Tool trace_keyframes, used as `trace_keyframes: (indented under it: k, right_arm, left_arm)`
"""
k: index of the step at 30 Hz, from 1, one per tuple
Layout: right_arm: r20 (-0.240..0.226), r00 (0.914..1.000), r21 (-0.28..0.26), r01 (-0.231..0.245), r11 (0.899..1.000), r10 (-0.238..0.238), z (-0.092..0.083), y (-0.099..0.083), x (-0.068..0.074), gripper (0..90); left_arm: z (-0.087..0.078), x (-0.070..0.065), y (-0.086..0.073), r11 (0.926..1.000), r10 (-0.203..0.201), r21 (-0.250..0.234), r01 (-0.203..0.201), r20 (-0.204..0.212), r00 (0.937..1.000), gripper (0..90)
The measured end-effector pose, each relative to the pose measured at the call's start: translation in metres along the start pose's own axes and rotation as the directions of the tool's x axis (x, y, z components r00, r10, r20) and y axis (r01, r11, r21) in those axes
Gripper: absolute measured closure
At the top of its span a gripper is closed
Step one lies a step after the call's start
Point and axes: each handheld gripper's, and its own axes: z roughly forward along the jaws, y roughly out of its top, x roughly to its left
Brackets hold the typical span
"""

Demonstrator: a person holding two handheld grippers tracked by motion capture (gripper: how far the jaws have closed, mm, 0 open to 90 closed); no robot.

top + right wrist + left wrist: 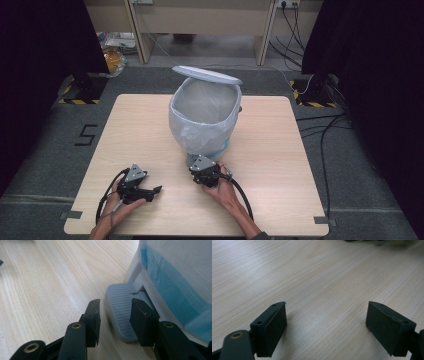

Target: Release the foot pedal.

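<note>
A small white pedal bin point(202, 117) lined with a translucent white plastic bag point(187, 131) stands near the middle of a pale wood-grain table point(270, 165), its round white lid point(206, 74) raised and tilted back over the far rim. The bag is folded down over the bin's outside, with a blue band point(172, 287) showing through the film low on the near side.

At the bin's foot, the right gripper point(202, 170), held in the person's right hand point(223, 190), sits just in front of the base. In the right gripper view, its two black jaws stand partly apart on either side of the bin's grey ribbed foot pedal point(120, 310), which projects low over the table. One jaw overlaps the pedal's right edge while the other stands just off its left edge; they grasp nothing, though whether the right-side jaw touches the pedal cannot be told.

The left gripper point(150, 192) lies well apart from the bin, near the table's front left, in the person's left hand point(120, 205), with a black cable point(107, 192) looping beside it. In the left gripper view its jaws are released wide, with bare wood between them.

Beyond the table, grey carpet point(45, 160) carries a black numeral marking point(86, 135), and cables point(325, 130) trail across the floor at right.
</note>
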Motion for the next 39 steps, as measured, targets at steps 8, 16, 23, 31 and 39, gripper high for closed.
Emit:
trace_keyframes:
  k: [8, 16, 23, 31, 39]
  right_arm:
    - [-0.012, 0.9999, -0.013, -0.012, 1.0, 0.012, 0.0, 0.0, -0.001, 56.5]
    - [0.001, 0.9995, -0.046, -0.03, 0.998, 0.03, -0.005, 0.003, -0.002, 54.0]
    - [-0.03, 0.995, -0.074, -0.097, 0.993, 0.095, -0.012, 0.001, -0.008, 48.5]
    - [-0.053, 0.9903, -0.106, -0.133, 0.985, 0.128, -0.024, 0.004, -0.008, 44.1]
    - [-0.053, 0.9902, -0.105, -0.134, 0.985, 0.129, -0.041, 0.0, -0.003, 43.0]
  left_arm:
    - [0.0, 0.0, 0.0, 1.0, 0.0, 0.0, 0.0, 0.0, 1.0, 16.5]
    - [0.0, 0.0, 0.0, 1.0, -0.003, -0.001, 0.003, 0.0, 1.0, 16.6]
    - [0.0, 0.0, 0.0, 1.0, -0.002, -0.001, 0.002, -0.001, 1.0, 16.7]
    - [0.0, 0.0, 0.0, 1.0, -0.004, -0.001, 0.004, -0.002, 1.0, 16.7]
    - [0.0, 0.0, 0.0, 1.0, -0.003, -0.001, 0.003, -0.002, 1.0, 16.7]
